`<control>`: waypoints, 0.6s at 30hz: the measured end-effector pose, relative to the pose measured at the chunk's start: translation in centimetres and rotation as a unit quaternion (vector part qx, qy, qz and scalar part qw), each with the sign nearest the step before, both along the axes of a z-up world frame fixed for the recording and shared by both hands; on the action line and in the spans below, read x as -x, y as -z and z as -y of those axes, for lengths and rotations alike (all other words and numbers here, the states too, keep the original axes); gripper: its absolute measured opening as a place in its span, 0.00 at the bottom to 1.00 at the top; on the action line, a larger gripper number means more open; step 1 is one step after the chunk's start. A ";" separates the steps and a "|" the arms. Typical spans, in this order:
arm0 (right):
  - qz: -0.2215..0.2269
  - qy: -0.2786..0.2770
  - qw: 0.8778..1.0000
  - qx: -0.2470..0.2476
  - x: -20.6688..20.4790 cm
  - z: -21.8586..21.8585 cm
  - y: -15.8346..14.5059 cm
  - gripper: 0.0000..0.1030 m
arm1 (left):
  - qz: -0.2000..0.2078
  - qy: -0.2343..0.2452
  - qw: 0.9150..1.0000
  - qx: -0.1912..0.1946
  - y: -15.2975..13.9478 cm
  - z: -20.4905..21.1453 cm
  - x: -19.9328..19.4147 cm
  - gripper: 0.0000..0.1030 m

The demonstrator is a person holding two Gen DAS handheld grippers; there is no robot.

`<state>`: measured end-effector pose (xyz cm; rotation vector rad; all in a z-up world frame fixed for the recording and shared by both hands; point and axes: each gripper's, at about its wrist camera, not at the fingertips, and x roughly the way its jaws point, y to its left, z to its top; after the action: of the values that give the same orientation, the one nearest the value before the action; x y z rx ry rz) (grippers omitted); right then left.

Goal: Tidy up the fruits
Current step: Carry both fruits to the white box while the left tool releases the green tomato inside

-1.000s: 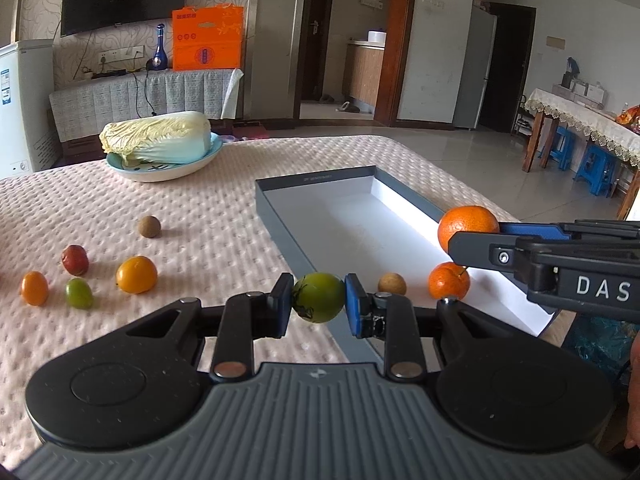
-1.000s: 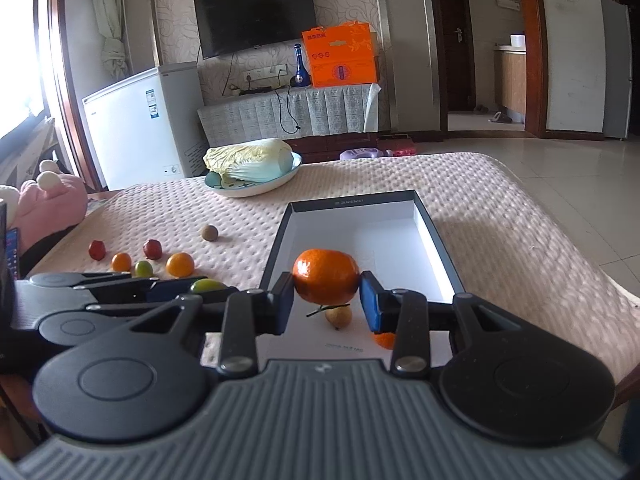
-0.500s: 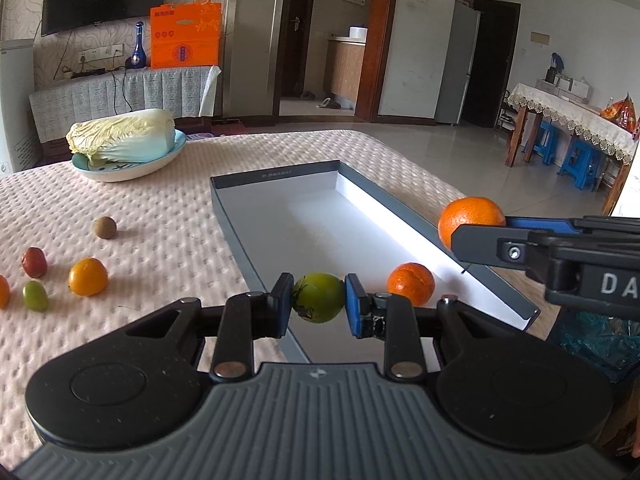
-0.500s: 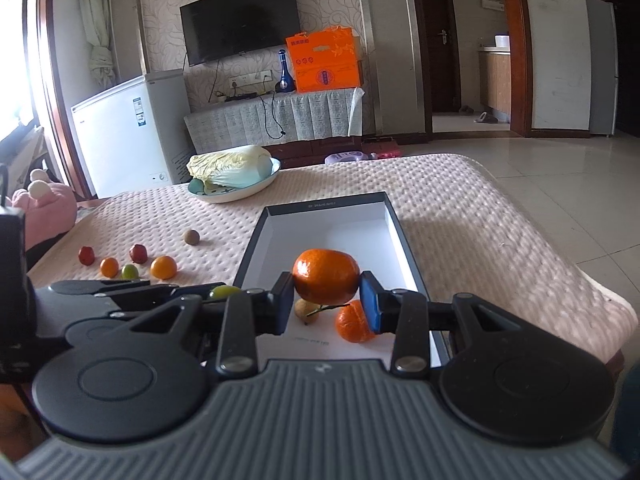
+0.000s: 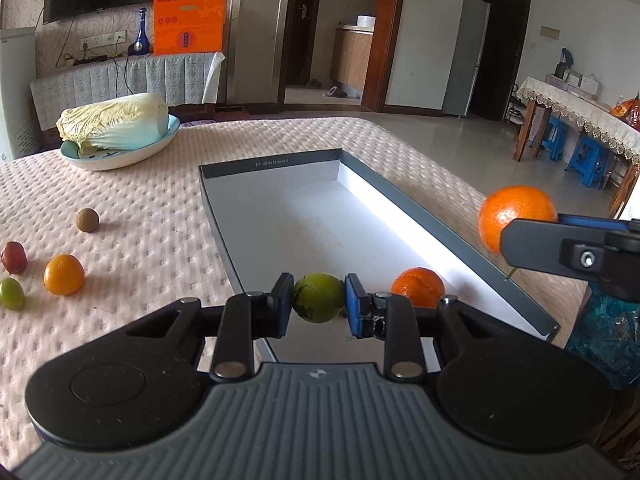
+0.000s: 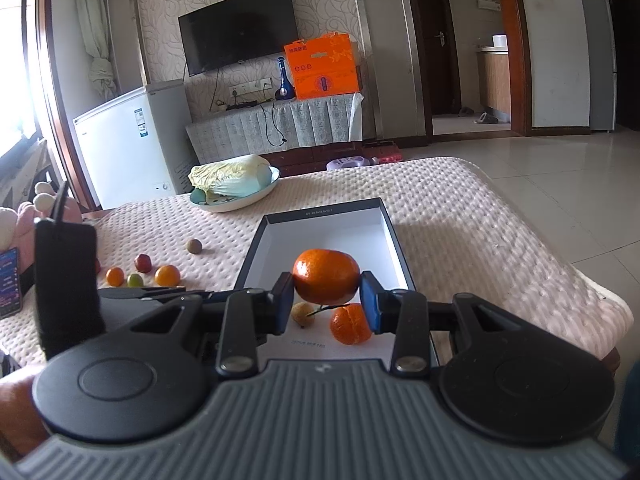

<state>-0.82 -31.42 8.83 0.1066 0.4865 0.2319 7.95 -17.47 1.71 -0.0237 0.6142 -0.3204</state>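
My left gripper (image 5: 318, 300) is shut on a green fruit (image 5: 318, 297) over the near end of the grey box (image 5: 452, 228). My right gripper (image 6: 326, 298) is shut on a large orange (image 6: 326, 281), held above the box's (image 6: 394, 236) near end; the orange also shows in the left wrist view (image 5: 514, 212) to the right of the box. Inside the box lie a small orange (image 6: 350, 323) and a small tan fruit (image 6: 302, 314). Several small fruits lie on the cloth to the left, among them an orange one (image 5: 64, 274) and a brown one (image 5: 87, 220).
A bowl holding a cabbage (image 5: 116, 126) stands at the back left of the table. The table's right edge (image 6: 580, 264) drops to the floor. A white freezer (image 6: 132, 144) and a pink plush toy (image 6: 44, 204) are at the left.
My left gripper has carried the green fruit right and forward over the box's near end. My right gripper has risen a little with the large orange.
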 end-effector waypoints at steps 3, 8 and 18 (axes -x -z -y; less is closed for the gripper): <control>0.001 -0.001 1.000 -0.002 0.0 0.0 -0.1 0.38 | -0.004 -0.002 1.000 -0.006 0.3 0.5 -0.3 0.31; 0.001 -0.001 1.000 -0.003 0.0 0.1 -0.1 0.38 | -0.007 0.002 1.000 -0.014 0.7 1.3 -0.6 0.31; -0.001 0.016 1.000 -0.011 -0.2 0.6 0.0 0.38 | 0.004 0.006 1.000 -0.011 0.5 1.3 -0.4 0.49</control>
<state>-0.61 -32.07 8.81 0.1362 0.4840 0.2068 8.34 -18.75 1.18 0.0019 0.6096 -0.3251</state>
